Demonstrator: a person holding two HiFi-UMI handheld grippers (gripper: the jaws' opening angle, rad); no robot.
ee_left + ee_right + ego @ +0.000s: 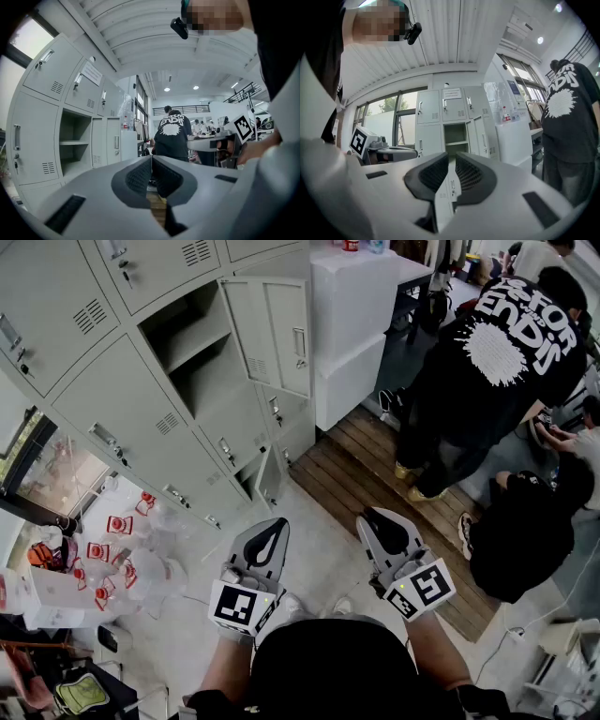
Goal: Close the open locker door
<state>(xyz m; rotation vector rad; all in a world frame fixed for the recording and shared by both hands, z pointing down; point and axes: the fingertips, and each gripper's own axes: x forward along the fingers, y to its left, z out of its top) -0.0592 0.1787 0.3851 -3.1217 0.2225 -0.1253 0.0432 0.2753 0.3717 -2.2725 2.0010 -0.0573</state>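
Nearest my camera, the left gripper (272,526) has its ribbed black pads pressed together on nothing. The right gripper (373,517) is drawn all but closed, with a sliver of gap between its pads, and is likewise empty. Both hang low over the pale floor, well apart from the lockers (141,418).

The locker door (274,334) is flat grey painted sheet metal. It stands swung wide at the right edge of its compartment (187,348), which is bare inside but for one shelf. A slim metal handle (299,343) sits near the door's free edge.

I judge the step to be the approach, with no contact yet. The next move calls for raising one gripper to the free edge and pushing the panel round to its frame; closed jaws serve as a blunt pusher. A person in a black shirt (497,362) stands to the right, by slatted wooden planking (356,470).
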